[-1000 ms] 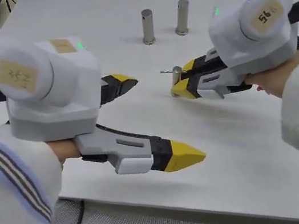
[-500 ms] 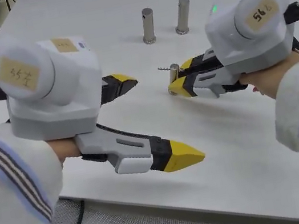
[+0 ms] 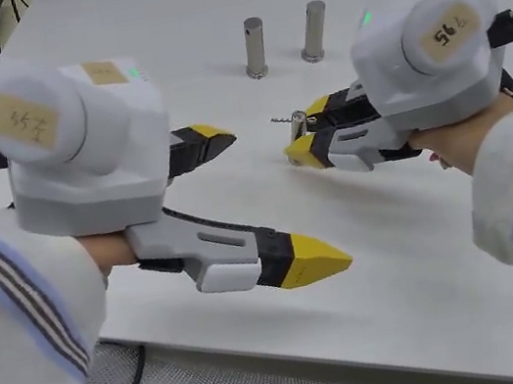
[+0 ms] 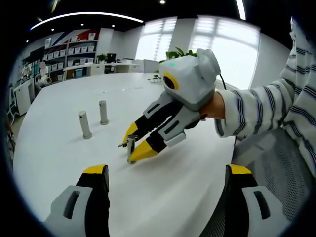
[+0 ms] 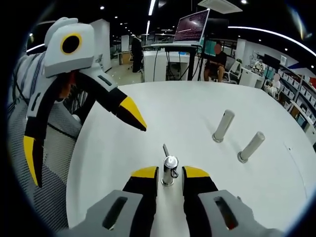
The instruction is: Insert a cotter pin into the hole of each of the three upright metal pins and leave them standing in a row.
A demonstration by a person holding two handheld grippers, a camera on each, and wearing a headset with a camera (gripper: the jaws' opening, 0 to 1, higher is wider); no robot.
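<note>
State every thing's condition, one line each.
Left white-and-yellow claw: open, empty.
Right white-and-yellow claw: shut on the short silver metal pin.
Thin metal cotter pin: through the short pin's hole.
Tall silver metal pin, head view's left: upright, no cotter pin.
Tall silver metal pin, head view's right: upright, no cotter pin.

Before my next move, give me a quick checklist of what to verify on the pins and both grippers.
1. Right gripper shut on near metal pin: ok.
2. Cotter pin in that pin's hole: ok, it juts out near the top.
3. Near metal pin upright on the table: ok.
4. Left far pin and right far pin upright: ok.
5. Cotter pins in both far pins: not ok, tops bare.
6. Left gripper open and empty: ok.
</note>
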